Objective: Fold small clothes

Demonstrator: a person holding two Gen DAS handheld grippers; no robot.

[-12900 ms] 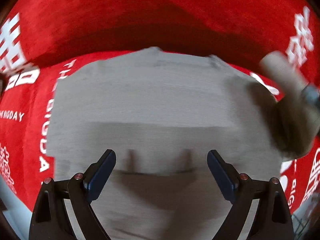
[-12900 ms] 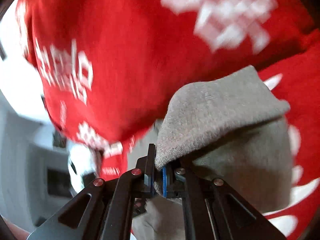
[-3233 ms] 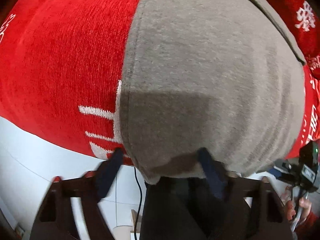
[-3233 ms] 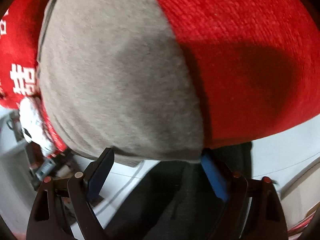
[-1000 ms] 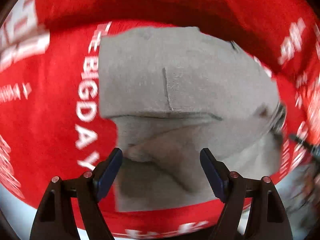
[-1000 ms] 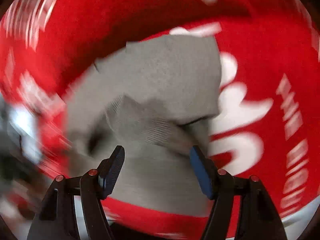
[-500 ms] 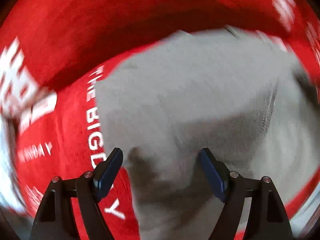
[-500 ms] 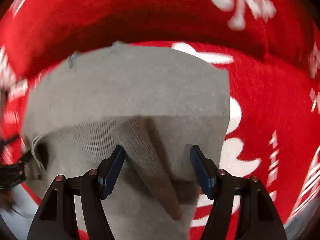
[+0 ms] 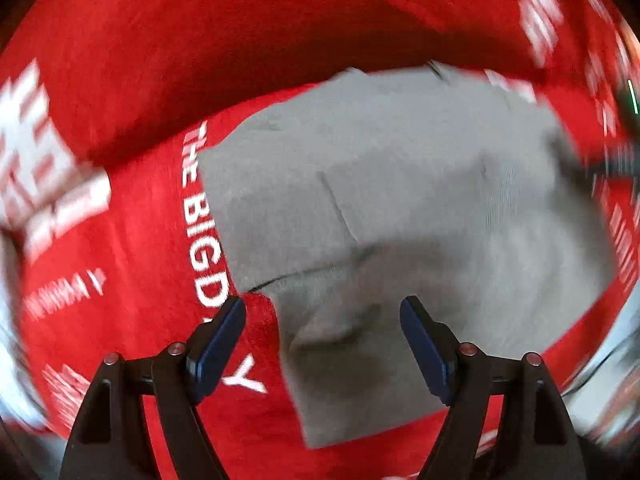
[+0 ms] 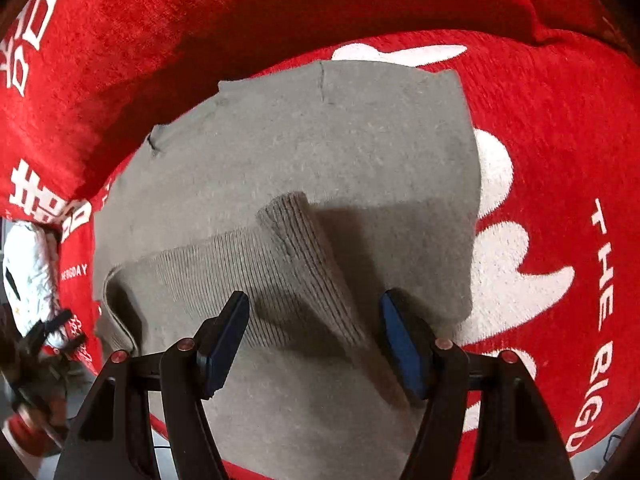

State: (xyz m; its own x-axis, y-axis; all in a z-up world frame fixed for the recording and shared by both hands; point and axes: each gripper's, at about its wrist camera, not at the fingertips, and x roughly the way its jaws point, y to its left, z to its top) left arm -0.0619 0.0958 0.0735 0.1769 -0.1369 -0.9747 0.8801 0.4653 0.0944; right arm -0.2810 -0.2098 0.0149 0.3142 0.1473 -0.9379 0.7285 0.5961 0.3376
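Note:
A small grey knitted garment (image 9: pixel 400 208) lies partly folded on a red cloth with white lettering (image 9: pixel 132 248). In the right wrist view the garment (image 10: pixel 304 152) shows a ribbed sleeve cuff (image 10: pixel 304 248) folded across its body. My left gripper (image 9: pixel 322 332) is open and empty, just above the garment's near left corner. My right gripper (image 10: pixel 314 328) is open and empty, over the ribbed sleeve near the garment's front edge.
The red cloth rises into a dark fold behind the garment (image 10: pixel 280 20). A white soft object (image 10: pixel 28 272) lies past the cloth's left edge in the right wrist view. The cloth's front edge (image 9: pixel 592 368) is close on the right.
Both grippers stay open and have drawn back a little from the garment. The left view has swung so that more of the red cloth at the left shows.

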